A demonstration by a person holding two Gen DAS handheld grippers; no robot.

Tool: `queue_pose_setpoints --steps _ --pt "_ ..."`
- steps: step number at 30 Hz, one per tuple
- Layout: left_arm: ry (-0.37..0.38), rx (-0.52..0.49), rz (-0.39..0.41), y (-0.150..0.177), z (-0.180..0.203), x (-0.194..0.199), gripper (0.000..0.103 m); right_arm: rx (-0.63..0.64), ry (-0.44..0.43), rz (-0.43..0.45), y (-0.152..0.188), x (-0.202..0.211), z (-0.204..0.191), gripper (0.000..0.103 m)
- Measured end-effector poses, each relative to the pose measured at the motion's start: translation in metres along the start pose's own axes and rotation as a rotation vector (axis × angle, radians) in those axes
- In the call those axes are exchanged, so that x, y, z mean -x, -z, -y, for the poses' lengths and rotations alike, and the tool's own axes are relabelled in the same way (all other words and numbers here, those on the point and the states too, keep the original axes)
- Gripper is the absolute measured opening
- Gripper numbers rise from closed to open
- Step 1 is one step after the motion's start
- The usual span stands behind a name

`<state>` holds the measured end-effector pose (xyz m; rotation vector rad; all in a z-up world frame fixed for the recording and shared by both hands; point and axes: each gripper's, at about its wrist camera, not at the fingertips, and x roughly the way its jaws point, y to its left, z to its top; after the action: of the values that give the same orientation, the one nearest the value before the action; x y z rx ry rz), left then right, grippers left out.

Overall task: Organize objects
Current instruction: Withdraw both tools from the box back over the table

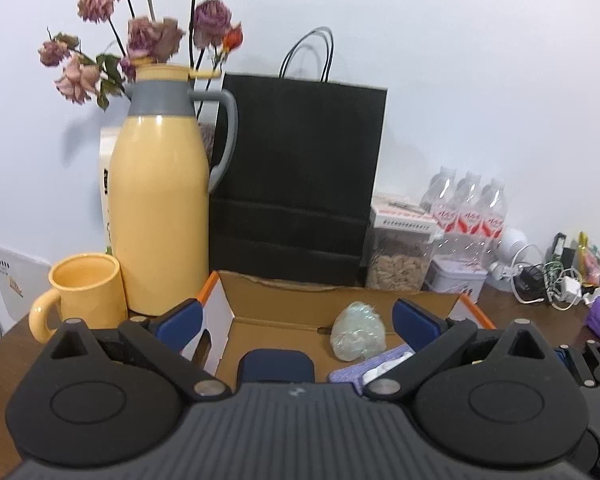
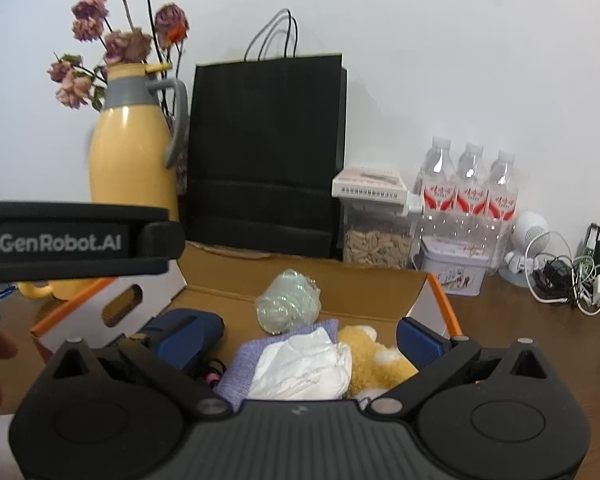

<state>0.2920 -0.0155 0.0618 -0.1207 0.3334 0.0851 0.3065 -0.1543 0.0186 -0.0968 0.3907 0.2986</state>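
Open cardboard box [image 2: 380,284] on the wooden table [image 2: 520,320], long axis running left to right, holds a plastic-wrapped bundle [image 2: 288,300], purple cloth [image 2: 240,364] and plush toy [image 2: 376,360]. Left gripper [image 1: 296,320] and right gripper [image 2: 296,340] both hover over the box with jaws fully spread, gripping nothing.

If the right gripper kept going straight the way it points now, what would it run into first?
Probably the things in the cardboard box: the right gripper is open and angled down over the white crumpled bag, with the clear plastic bundle beyond. Depth is hard to judge.
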Motion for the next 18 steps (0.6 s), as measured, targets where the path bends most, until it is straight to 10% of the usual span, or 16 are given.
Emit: queue_pose_setpoints --steps 18 --pt "0.039 -0.067 0.020 0.047 -0.017 0.084 0.103 0.027 -0.014 -0.014 0.044 0.084 0.013 0.103"
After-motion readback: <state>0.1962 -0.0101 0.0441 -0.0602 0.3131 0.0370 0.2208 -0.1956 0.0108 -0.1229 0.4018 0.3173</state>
